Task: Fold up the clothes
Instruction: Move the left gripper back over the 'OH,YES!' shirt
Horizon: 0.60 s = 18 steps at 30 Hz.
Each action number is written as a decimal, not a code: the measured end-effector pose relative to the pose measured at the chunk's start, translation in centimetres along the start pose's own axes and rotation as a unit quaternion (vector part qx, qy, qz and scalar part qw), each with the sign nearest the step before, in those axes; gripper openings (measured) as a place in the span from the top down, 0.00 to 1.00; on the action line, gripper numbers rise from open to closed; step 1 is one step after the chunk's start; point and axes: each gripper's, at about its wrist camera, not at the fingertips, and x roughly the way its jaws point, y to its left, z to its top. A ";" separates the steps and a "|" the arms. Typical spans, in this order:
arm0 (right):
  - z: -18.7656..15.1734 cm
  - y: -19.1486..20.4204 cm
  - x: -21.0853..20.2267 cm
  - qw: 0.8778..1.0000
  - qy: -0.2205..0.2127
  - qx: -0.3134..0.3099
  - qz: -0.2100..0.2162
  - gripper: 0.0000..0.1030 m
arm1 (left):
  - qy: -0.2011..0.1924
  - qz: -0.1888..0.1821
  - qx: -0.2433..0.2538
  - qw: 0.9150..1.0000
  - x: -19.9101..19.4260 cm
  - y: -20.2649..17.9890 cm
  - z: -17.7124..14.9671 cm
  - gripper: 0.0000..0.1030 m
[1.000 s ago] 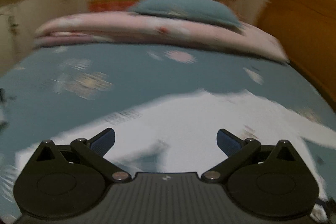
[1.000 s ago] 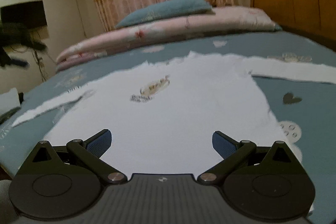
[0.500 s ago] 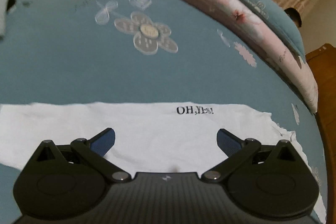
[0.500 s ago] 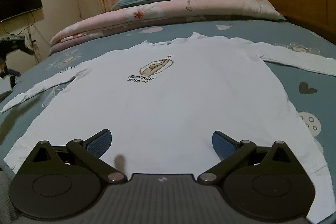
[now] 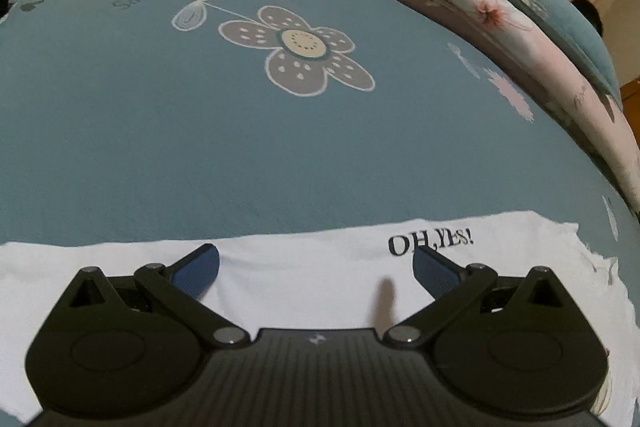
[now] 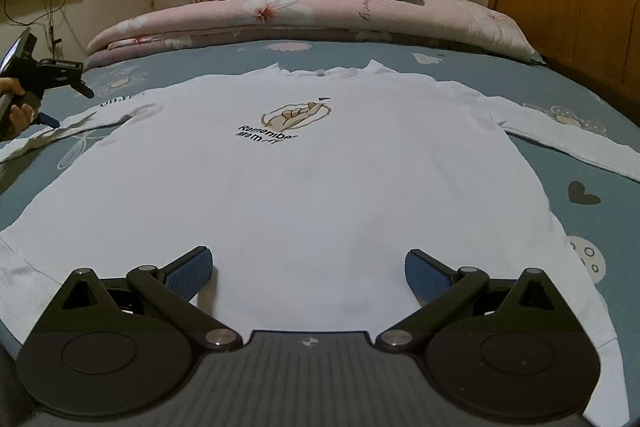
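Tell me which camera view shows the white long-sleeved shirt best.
The right wrist view: the white long-sleeved shirt lies flat on the blue bedsheet, with body, collar, chest print and both sleeves visible. The left wrist view shows only one sleeve, printed "OH,YES!".

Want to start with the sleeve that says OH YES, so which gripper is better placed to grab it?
Left. The left gripper hangs open right over that sleeve; the right gripper sits at the shirt's hem.
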 end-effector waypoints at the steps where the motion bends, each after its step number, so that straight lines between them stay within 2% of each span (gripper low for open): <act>1: 0.0 0.0 -0.1 1.000 0.000 0.001 0.000 0.00 | -0.006 -0.001 0.001 1.000 -0.7 0.1 -0.1 0.01; 5: 0.1 -0.2 -0.1 1.000 -0.001 0.007 0.004 0.00 | -0.029 -0.013 -0.003 1.000 -3.7 2.2 -1.5 0.01; 9: 0.0 -0.1 -0.2 1.000 -0.001 0.008 0.004 0.00 | -0.019 0.003 -0.032 0.999 -4.5 5.9 -3.5 0.01; 12: 0.0 -0.1 -0.2 1.000 0.000 0.005 0.002 0.00 | -0.033 -0.006 -0.036 0.999 -5.7 7.9 -5.2 0.01; 16: -0.1 0.1 -0.2 1.000 0.000 -0.001 -0.002 0.00 | -0.033 0.025 -0.029 0.999 -7.3 8.9 -5.3 0.01; 18: -0.1 0.1 -0.2 1.000 -0.001 -0.002 -0.002 0.00 | -0.035 0.036 -0.040 0.998 -7.4 9.7 -4.9 0.01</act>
